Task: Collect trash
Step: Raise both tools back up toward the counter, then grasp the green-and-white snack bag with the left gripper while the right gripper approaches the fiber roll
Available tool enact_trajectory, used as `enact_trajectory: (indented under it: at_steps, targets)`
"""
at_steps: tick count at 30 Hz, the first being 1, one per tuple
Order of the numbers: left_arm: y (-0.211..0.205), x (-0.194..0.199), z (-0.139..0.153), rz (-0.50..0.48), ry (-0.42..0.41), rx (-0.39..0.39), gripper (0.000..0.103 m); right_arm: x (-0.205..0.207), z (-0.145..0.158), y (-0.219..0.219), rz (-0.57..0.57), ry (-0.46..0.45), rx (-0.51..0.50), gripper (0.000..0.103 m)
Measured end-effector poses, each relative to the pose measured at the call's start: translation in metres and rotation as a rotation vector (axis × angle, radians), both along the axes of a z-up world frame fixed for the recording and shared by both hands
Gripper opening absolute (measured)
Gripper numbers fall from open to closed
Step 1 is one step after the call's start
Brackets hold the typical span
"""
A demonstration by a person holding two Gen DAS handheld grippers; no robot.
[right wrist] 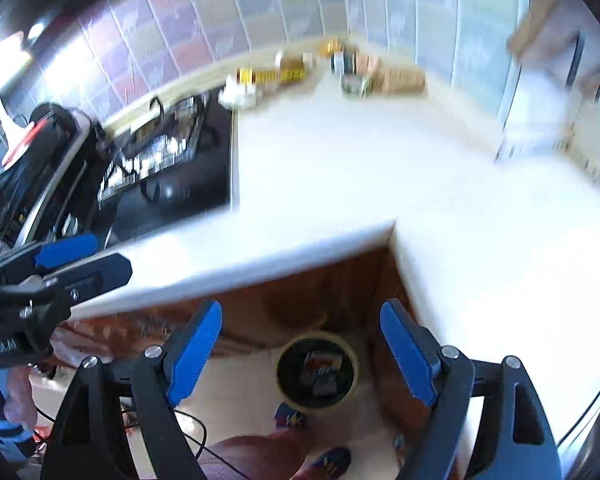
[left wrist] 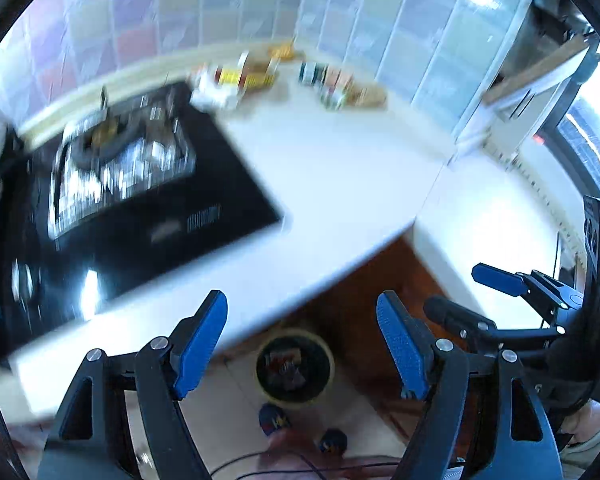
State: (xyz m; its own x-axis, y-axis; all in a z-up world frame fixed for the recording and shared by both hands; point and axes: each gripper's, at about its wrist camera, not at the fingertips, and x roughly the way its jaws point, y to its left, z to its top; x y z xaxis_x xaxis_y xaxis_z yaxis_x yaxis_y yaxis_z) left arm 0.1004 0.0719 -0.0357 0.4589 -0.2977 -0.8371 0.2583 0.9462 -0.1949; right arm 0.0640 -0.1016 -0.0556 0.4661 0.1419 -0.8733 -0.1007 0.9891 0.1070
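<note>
Both views are motion-blurred. My left gripper is open, with nothing between its blue pads. My right gripper is open and empty too; it also shows at the right edge of the left wrist view. Below both, on the floor, stands a round bin with wrappers inside. Pieces of trash, yellow packets, a crumpled white piece and small cartons, lie at the far corner of the white counter, well beyond both grippers.
A black gas hob fills the counter's left part. Brown cabinet fronts run under the L-shaped counter edge. A person's feet in patterned slippers and cables are on the floor by the bin. Tiled wall behind.
</note>
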Motion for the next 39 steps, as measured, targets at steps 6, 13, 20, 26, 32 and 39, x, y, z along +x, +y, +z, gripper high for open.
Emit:
enact_trajectory:
  at_steps: [6,13,20,26,32,39]
  targets:
    - [-0.014,0.052,0.051,-0.071,-0.119,-0.007,0.076,0.040,0.043,-0.013,-0.068,-0.096,-0.040,0.082]
    - [-0.035,0.120,0.076,-0.132,-0.181,-0.010,0.076,0.091,0.062,-0.038,-0.226,-0.131,-0.064,0.080]
    - [-0.056,0.191,0.063,-0.124,-0.137,-0.051,0.076,0.154,0.054,-0.048,-0.307,-0.112,-0.137,0.065]
    - [-0.071,0.257,0.032,-0.054,-0.062,-0.088,0.076,0.216,0.029,-0.061,-0.315,-0.071,-0.114,0.064]
    - [-0.093,0.320,-0.015,-0.019,0.032,-0.090,0.069,0.267,0.002,-0.075,-0.296,-0.067,-0.121,0.064]
    - [-0.120,0.370,-0.077,-0.024,0.173,-0.081,0.064,0.296,-0.018,-0.094,-0.308,-0.053,-0.079,0.064]
